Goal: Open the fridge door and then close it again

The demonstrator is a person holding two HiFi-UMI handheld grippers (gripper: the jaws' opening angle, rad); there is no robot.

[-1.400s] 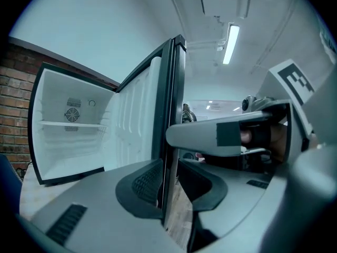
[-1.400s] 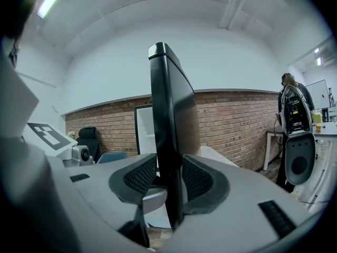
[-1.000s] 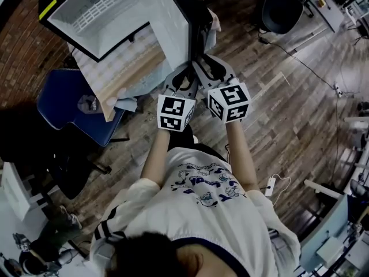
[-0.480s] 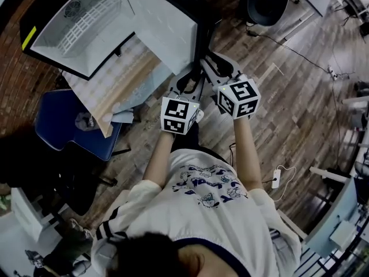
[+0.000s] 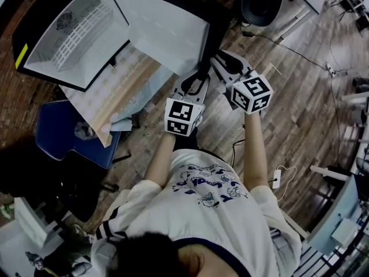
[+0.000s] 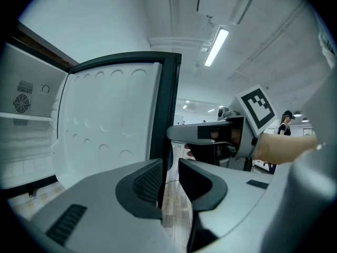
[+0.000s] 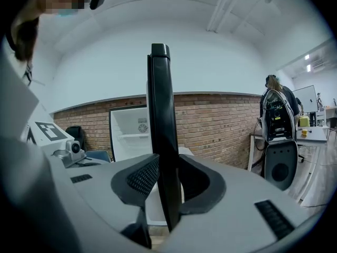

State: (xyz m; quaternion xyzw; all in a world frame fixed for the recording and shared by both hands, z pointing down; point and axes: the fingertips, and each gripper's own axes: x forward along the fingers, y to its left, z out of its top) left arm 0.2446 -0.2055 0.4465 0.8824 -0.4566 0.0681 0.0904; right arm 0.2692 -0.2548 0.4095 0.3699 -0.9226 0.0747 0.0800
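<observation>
1. Both hand-held grippers sit at the free edge of the fridge door (image 5: 164, 30), side by side, pointing away from my chest.
2. Jaws of the left gripper (image 6: 169, 181) stand narrow. The door's dark edge runs down between them, close against the left pad (image 6: 147, 179). A sliver of plank floor (image 6: 171, 207) shows between that edge and the other pad, so there is no pinch from both sides.
3. Jaws of the right gripper (image 7: 167, 182) have just been closing, with the door's black edge between them. The edge fills the gap and both pads lie against it: a grip on the door.
4. The fridge door stands swung well out from the fridge cabinet (image 5: 69, 36). Its white moulded liner faces the open compartment. In the right gripper view it shows edge-on and upright.
5. The cabinet interior is white, with a wire shelf (image 5: 86, 30) and a round fan grille (image 5: 63, 21) on the back wall.
6. The fridge rests on a pale wooden tabletop (image 5: 124, 82).
7. A blue chair (image 5: 66, 131) stands just beside the table, on my left. A black office chair (image 5: 262, 2) stands well apart, beyond the door.
8. A brick wall (image 7: 216, 125) runs behind the fridge.
9. In the left gripper view, the right gripper's marker cube (image 6: 255, 109) shows past the door edge.
</observation>
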